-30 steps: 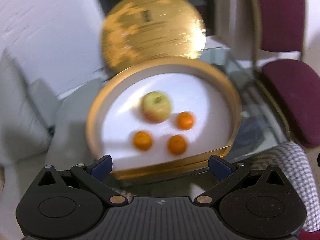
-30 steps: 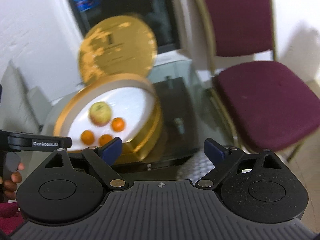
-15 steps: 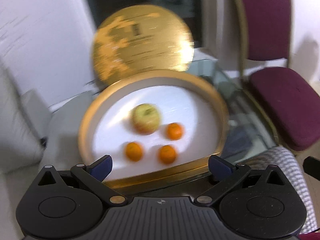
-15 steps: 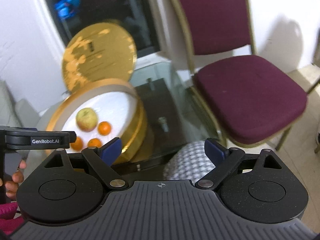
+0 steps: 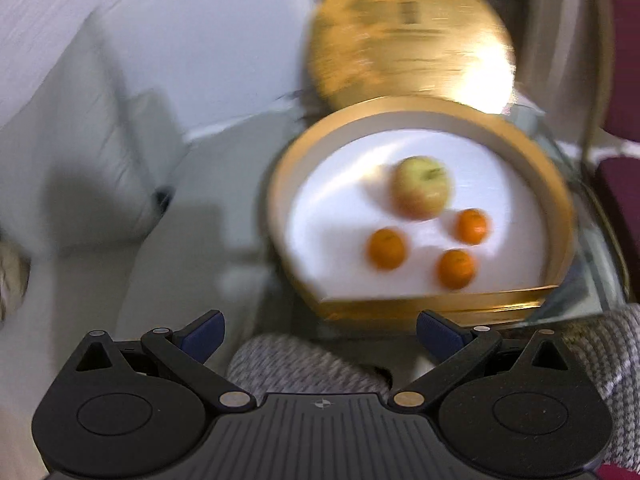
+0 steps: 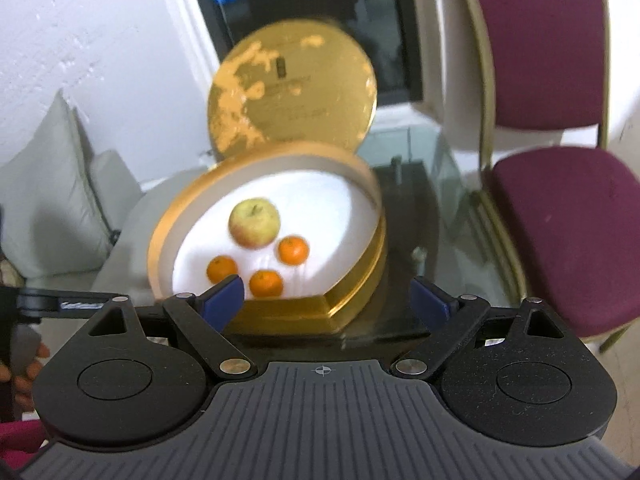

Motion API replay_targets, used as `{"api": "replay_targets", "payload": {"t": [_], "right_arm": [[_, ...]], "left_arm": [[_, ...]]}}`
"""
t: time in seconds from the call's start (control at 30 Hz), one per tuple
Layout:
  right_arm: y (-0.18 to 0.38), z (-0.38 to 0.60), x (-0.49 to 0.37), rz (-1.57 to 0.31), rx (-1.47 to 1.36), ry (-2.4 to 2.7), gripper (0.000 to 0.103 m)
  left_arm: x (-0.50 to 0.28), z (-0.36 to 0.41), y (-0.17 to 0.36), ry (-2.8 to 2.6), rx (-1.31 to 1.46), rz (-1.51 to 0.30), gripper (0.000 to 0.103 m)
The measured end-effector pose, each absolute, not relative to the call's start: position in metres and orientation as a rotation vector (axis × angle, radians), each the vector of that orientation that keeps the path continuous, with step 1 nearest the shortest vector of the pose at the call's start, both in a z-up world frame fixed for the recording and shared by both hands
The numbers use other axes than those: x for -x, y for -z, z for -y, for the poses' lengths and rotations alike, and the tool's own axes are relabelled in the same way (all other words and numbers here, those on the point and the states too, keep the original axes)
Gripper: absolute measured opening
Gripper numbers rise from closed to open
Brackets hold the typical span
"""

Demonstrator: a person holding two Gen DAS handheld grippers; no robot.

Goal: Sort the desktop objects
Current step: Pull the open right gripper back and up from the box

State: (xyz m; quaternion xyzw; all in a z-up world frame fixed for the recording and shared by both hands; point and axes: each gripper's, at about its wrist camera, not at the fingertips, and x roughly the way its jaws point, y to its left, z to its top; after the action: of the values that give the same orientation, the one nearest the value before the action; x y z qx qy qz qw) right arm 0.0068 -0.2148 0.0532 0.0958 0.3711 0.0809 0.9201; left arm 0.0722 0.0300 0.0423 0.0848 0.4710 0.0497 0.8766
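— While the left wrist view is smeared by blur, what can you make of the left gripper [image 5: 318, 330]?

— Its jaws are spread wide with nothing between the blue pads; they touch nothing. Beyond them sits a round gold-rimmed box with a white inside [image 5: 276, 200] on the glass bench [image 5: 580, 304]. In it lie a yellow-green apple [image 5: 422, 188] and three small orange tangerines [image 5: 386, 249], all apart from one another, the apple farthest from the camera. A round gold lid [image 5: 408, 36] stands on edge behind the box, its flat face toward the camera. Grey knitted fabric [image 5: 304, 364] shows just under the jaws.

— And the right wrist view?

— The right gripper [image 6: 326, 296] also has its jaws spread wide, holding nothing; its left pad overlaps the box's near edge in the picture, though I cannot tell if it touches. The apple [image 6: 254, 222] sits stem up. The fruits are round, so no long axis shows. The box has a flat cut side facing the camera. A maroon padded chair with a gold frame [image 6: 560, 232] stands to the right of the bench.
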Motion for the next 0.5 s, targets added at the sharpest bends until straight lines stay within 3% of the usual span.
{"api": "replay_targets", "payload": {"t": [0.23, 0.5], "right_arm": [[-0.040, 0.268, 0.006, -0.776, -0.310, -0.012, 0.095], [-0.036, 0.295, -0.013, -0.770, -0.356, 0.002, 0.095]], "left_arm": [[-0.085, 0.045, -0.045, 0.098, -0.278, -0.966, 0.102], [-0.088, 0.036, -0.049, 0.032, -0.254, -0.942, 0.102]]}}
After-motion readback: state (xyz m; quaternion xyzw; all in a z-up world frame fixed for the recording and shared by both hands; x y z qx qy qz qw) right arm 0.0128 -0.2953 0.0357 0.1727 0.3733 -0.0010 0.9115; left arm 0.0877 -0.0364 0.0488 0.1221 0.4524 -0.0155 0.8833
